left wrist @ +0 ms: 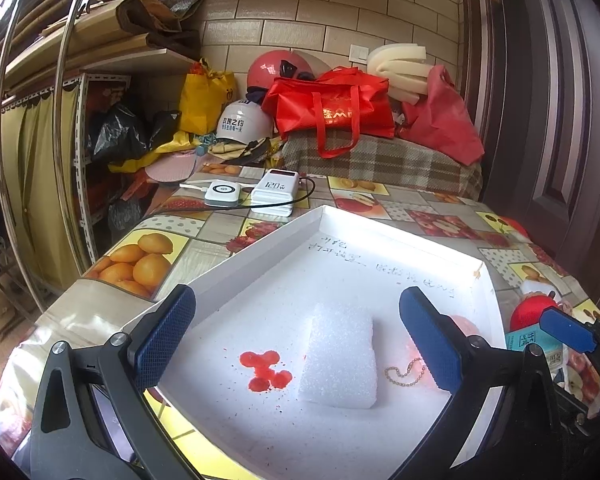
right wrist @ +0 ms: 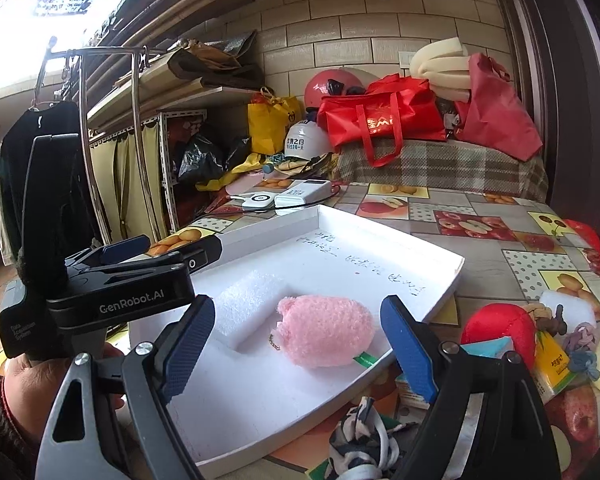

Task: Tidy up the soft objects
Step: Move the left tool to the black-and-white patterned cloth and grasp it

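Note:
A shallow white box [left wrist: 260, 249] lies on the fruit-print table. Inside it sits a white foam block [left wrist: 340, 360], between the wide-apart fingers of my left gripper [left wrist: 300, 340], which touch nothing. In the right wrist view a pink plush toy [right wrist: 328, 330] with a small chain lies in the box [right wrist: 380, 232] beside the foam block [right wrist: 252, 300]. My right gripper [right wrist: 300, 350] is open around the plush, its pads clear of it. The left gripper [right wrist: 168, 250] shows at the left, held by a hand [right wrist: 40, 376].
Right of the box lie a red plush apple [right wrist: 496, 328], a yellow drink carton [right wrist: 556, 364], a yarn knot [right wrist: 580, 344] and a white sponge [right wrist: 568, 304]. A patterned cloth [right wrist: 364, 440] lies in front. Power banks [left wrist: 276, 192] sit behind. Red stains [left wrist: 264, 368] mark the box floor.

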`<state>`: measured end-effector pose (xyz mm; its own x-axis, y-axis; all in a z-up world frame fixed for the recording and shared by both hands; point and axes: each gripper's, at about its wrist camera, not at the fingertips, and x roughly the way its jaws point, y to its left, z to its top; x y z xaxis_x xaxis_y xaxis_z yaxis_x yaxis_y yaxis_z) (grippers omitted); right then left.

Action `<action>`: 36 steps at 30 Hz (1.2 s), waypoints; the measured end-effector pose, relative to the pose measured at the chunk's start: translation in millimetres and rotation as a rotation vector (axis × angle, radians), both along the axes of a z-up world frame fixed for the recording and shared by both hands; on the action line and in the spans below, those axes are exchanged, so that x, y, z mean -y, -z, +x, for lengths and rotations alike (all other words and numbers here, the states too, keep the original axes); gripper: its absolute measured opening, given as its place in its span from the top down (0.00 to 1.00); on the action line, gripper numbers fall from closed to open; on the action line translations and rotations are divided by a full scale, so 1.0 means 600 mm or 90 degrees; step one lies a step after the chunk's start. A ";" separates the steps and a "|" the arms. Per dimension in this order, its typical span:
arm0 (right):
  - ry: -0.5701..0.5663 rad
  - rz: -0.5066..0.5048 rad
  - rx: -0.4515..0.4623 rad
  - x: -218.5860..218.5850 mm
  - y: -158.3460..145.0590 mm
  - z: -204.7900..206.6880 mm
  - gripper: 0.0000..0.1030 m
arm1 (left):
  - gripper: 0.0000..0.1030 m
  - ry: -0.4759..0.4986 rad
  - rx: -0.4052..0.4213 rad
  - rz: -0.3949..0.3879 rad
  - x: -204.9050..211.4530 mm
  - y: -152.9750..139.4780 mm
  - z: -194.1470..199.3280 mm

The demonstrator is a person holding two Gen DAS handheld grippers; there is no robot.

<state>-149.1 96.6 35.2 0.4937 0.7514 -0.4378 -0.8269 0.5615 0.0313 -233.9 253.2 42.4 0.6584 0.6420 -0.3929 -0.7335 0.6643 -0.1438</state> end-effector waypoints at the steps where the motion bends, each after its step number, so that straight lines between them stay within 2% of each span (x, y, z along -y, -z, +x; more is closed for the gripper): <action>1: 0.002 0.002 0.003 0.006 -0.001 0.000 0.18 | 0.00 0.000 0.000 0.006 0.002 -0.002 -0.001; 8: 0.070 0.009 -0.007 0.066 -0.006 0.037 0.17 | 0.00 0.007 0.001 0.063 0.034 -0.012 0.000; 12: 0.167 -0.010 0.019 0.141 -0.012 0.077 0.17 | 0.00 0.072 0.042 0.047 0.063 -0.017 -0.005; 14: 0.229 -0.028 0.018 0.189 -0.012 0.103 0.17 | 0.00 0.110 0.059 0.058 0.087 -0.023 -0.004; 16: 0.290 -0.047 -0.008 0.240 -0.008 0.132 0.17 | 0.00 0.148 0.071 0.068 0.112 -0.029 -0.003; 20: 0.413 -0.086 -0.102 0.332 0.007 0.203 0.17 | 0.00 0.303 0.068 0.044 0.170 -0.036 0.020; 22: 0.462 -0.122 -0.162 0.359 0.025 0.239 0.17 | 0.00 0.384 0.038 0.027 0.201 -0.033 0.045; 24: 0.490 -0.167 -0.231 0.370 0.052 0.272 0.17 | 0.00 0.424 -0.036 0.054 0.240 -0.027 0.078; 25: 0.491 -0.183 -0.252 0.368 0.063 0.280 0.17 | 0.00 0.434 -0.055 0.068 0.253 -0.026 0.090; 27: 0.489 -0.207 -0.220 0.352 0.062 0.274 0.17 | 0.00 0.443 -0.070 0.068 0.266 -0.023 0.110; 31: 0.471 -0.246 -0.211 0.326 0.072 0.271 0.16 | 0.00 0.428 -0.090 0.028 0.256 -0.011 0.140; 36: 0.465 -0.237 -0.225 0.336 0.072 0.271 0.12 | 0.00 0.399 -0.079 -0.025 0.227 0.001 0.137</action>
<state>13.8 -104.9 -7.9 0.5835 0.0800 -0.8081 -0.2349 0.9692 -0.0736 -151.8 117.0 41.5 0.8522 0.1335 -0.5059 -0.2200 0.9687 -0.1149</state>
